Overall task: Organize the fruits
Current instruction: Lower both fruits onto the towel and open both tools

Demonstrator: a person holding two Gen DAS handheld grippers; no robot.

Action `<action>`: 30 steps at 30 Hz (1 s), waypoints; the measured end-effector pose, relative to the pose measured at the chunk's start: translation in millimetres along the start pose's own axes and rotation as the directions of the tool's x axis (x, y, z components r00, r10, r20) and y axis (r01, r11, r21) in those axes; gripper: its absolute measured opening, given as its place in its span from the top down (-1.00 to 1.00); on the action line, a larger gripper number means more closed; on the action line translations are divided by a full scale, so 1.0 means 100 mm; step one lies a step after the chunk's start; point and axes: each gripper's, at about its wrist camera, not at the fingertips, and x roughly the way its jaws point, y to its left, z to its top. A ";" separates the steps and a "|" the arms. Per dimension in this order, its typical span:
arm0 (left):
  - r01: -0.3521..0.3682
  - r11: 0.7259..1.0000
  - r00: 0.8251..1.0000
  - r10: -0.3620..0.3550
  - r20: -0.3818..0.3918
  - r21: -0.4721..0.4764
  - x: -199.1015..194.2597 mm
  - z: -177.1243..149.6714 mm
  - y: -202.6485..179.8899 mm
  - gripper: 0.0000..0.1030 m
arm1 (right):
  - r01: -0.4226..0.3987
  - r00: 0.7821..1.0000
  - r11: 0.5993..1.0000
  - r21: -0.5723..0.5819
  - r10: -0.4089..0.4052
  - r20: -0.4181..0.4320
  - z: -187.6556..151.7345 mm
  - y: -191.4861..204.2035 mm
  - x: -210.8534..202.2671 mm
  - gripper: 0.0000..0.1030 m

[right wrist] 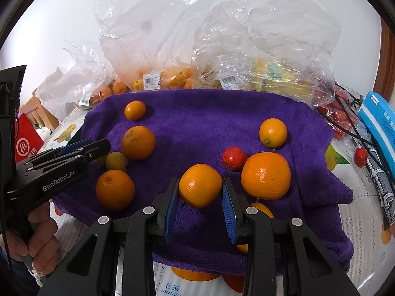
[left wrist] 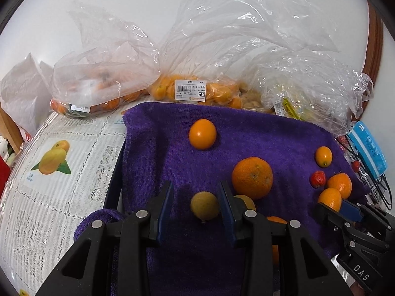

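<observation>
Loose fruits lie on a purple towel (left wrist: 246, 133) (right wrist: 202, 123). My left gripper (left wrist: 196, 192) is open around a small yellow-green fruit (left wrist: 204, 206), with a gap on its left side. A large orange (left wrist: 252, 178) sits just right of it. My right gripper (right wrist: 200, 192) is shut on a small mandarin (right wrist: 200, 185), its blue pads (right wrist: 226, 204) pressing both sides. A larger mandarin (right wrist: 266, 175) and a small red fruit (right wrist: 233, 158) lie to its right. The left gripper also shows in the right wrist view (right wrist: 98, 151), beside the yellow-green fruit (right wrist: 116, 160).
Clear plastic bags of fruit (left wrist: 187, 88) (right wrist: 167, 76) stand along the towel's far edge. More oranges (right wrist: 115, 189) (right wrist: 138, 142) and kumquats (left wrist: 202, 134) (right wrist: 273, 132) are scattered. A blue box (right wrist: 380, 123) and black cables lie right. A lace tablecloth (left wrist: 49, 185) covers the table.
</observation>
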 end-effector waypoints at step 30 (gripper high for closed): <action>0.063 0.998 0.990 -0.059 0.129 -0.026 -0.27 -0.03 0.02 0.05 | 0.027 0.997 0.999 0.026 -0.029 0.071 -0.01 0.05 -0.27 0.15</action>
